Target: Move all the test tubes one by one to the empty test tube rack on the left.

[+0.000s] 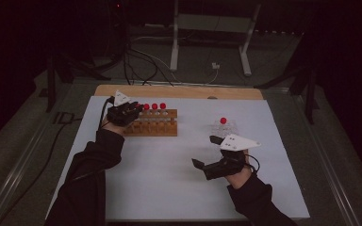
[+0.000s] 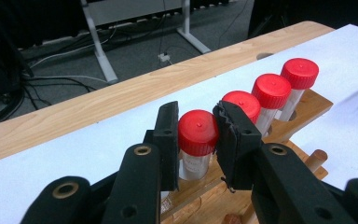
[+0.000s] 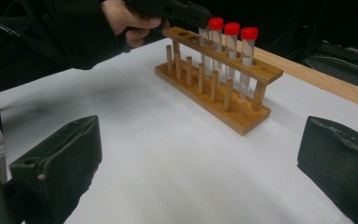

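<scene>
Black jaws of the left hand-held gripper (image 2: 196,140) clench the red-capped clear tube (image 2: 197,140) at the wooden rack's (image 2: 303,112) end hole; seating looks nearly done, so release comes next. The right hand-held gripper (image 1: 207,153) idles agape, well apart from the rack.

Grey floor (image 1: 23,136) — cables, white metal stand (image 1: 212,28).

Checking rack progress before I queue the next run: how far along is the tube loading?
Done: three red-capped clear tubes stand in the wooden rack. In hand: the left gripper is shut on a fourth red-capped tube, low over the rack; whether it is seated I cannot tell. Left: one red-capped item lies on the white table; the right gripper is open.
</scene>
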Demonstrator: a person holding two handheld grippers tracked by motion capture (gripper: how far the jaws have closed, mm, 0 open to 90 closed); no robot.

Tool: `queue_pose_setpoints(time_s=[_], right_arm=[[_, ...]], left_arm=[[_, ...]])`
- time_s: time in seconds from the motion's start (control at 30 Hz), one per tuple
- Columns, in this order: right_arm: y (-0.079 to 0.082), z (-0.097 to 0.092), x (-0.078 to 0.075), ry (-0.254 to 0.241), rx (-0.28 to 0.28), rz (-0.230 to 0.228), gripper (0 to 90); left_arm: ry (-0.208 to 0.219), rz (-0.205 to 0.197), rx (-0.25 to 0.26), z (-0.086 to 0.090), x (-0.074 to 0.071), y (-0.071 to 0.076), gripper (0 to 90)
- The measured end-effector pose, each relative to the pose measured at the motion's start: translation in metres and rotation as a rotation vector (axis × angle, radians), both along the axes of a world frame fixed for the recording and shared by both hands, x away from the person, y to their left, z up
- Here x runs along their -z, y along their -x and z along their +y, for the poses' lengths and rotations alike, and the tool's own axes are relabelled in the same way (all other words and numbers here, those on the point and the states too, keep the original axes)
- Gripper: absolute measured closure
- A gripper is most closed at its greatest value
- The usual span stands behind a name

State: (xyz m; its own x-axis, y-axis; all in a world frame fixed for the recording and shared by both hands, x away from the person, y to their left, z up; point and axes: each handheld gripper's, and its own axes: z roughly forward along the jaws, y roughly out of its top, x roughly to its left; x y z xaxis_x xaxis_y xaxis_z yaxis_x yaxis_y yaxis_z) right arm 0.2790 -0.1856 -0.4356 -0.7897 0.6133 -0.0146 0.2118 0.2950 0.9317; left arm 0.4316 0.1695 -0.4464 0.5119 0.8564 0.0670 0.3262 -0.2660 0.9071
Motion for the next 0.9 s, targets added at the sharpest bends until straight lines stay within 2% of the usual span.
queue_pose_setpoints(time_s=[0.17, 0.33, 0.47, 0.57, 0.63, 0.9], right_arm=[[0.000, -0.001, -0.001, -0.005, -0.001, -0.002, 0.0], [0.000, -0.004, -0.004, -0.020, 0.004, -0.009, 0.0], [0.000, -0.008, -0.007, -0.025, 0.016, -0.024, 0.0], [-0.001, -0.013, -0.012, -0.033, 0.032, -0.042, 0.0], [-0.003, -0.019, -0.016, -0.048, 0.043, -0.072, 0.0], [-0.019, -0.045, -0.029, -0.067, 0.077, -0.060, 0.0]], left_arm=[[0.013, 0.008, -0.017, 0.001, -0.002, 0.001, 69.4], [0.040, 0.012, 0.005, 0.003, -0.008, 0.006, 63.2], [0.036, -0.004, 0.011, 0.006, -0.015, 0.014, 53.5], [0.059, -0.003, 0.039, 0.009, -0.021, 0.022, 40.5], [0.072, -0.008, 0.067, 0.010, -0.024, 0.028, 31.3], [0.137, -0.024, 0.217, 0.012, -0.031, 0.059, 6.9]])
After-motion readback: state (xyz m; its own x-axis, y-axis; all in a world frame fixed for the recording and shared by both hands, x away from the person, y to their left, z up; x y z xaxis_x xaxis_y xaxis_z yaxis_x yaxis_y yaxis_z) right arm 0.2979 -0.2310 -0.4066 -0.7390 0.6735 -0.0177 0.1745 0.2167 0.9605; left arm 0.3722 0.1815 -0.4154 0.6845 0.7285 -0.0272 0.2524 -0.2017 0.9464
